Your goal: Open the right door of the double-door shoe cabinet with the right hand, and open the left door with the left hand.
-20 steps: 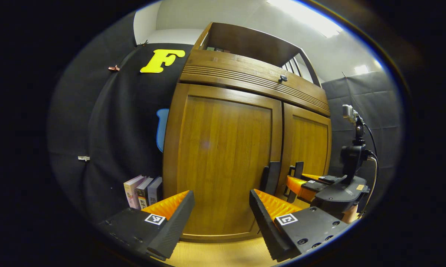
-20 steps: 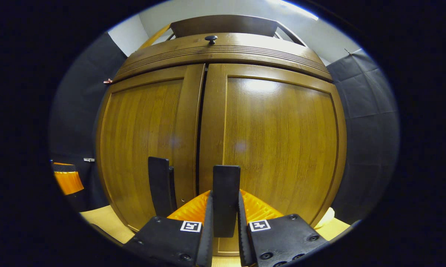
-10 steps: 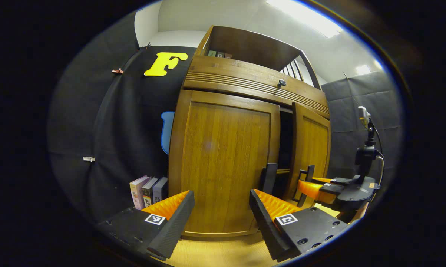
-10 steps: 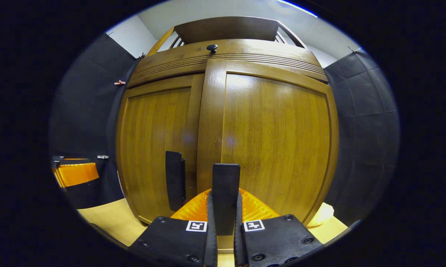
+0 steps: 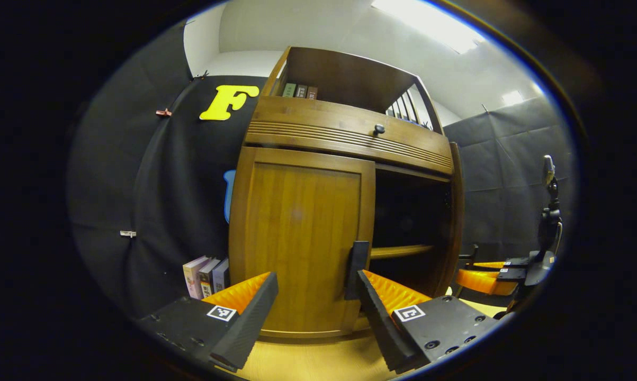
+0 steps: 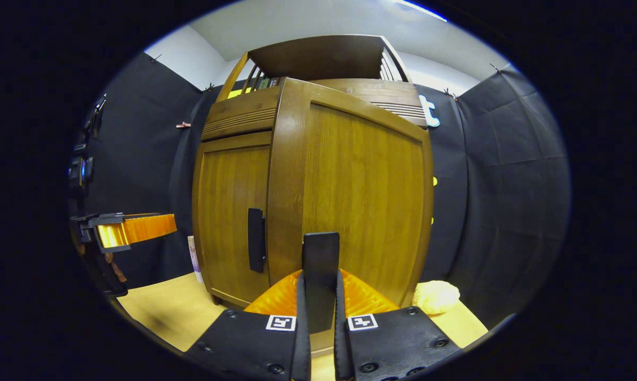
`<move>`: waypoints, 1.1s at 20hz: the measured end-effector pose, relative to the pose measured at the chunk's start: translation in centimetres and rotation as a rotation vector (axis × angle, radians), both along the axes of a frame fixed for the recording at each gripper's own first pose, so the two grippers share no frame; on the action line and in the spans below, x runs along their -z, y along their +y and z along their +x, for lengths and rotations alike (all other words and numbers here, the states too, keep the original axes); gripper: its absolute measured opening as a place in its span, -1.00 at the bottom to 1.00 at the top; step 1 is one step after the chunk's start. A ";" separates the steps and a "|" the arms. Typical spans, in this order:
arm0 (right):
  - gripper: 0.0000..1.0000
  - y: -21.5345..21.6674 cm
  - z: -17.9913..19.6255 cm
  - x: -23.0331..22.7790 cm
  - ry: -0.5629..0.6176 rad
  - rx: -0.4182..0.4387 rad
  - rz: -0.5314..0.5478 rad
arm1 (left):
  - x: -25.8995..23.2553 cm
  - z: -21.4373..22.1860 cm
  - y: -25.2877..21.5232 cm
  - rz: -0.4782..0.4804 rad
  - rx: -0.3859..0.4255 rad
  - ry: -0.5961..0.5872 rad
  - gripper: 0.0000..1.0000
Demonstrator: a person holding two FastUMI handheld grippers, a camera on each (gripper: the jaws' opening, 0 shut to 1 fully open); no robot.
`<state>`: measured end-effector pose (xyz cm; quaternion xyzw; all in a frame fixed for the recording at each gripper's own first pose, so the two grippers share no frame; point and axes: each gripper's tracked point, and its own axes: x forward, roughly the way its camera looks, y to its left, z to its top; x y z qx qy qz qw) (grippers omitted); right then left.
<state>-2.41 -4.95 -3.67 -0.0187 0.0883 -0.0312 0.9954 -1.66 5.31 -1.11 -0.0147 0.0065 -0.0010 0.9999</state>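
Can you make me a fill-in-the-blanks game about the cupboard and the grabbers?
1. The right gripper is shut on the handle of the ____ door.
2. The left gripper is ____, holding nothing.
3. The left door is ____.
4. Beside the cupboard stand some ____.

Missing words: right; open; closed; books

a pale wooden desk point(image 5: 307, 360) runs under and ahead of the left jaws. the shoe cabinet point(image 5: 297, 243) stands on it straight ahead of them, a few upright books point(image 5: 206, 275) just beside its left flank. beyond the right jaws, a yellowish lump point(image 6: 436, 296) lies near the cabinet's base.
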 end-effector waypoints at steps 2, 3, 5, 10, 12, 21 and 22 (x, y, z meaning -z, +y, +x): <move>-0.59 -1.1 -1.2 -0.6 -0.006 0.013 0.003 | 0.1 -0.1 -1.7 -0.009 0.029 0.004 0.76; -0.59 -1.7 -1.9 -0.8 -0.008 0.021 0.003 | 0.0 0.0 -2.4 -0.013 0.043 0.003 0.76; -0.59 -3.0 -3.2 -1.2 -0.010 0.038 -0.006 | 0.2 0.1 -3.6 -0.023 0.062 0.000 0.84; -0.61 -5.6 -5.6 -2.2 -0.021 0.075 -0.072 | 1.3 1.0 -6.4 -0.043 0.104 0.022 0.84; -0.53 -6.6 -6.2 -2.4 -0.026 0.093 -0.079 | 1.7 1.4 -7.0 -0.028 0.105 0.034 0.84; -0.62 -11.0 -7.2 -2.8 -0.036 0.150 -0.109 | 3.7 4.2 -8.0 -0.026 0.077 0.058 0.85; -0.62 -11.4 -7.3 -2.9 -0.038 0.155 -0.111 | 3.9 4.7 -8.1 -0.026 0.076 0.052 0.84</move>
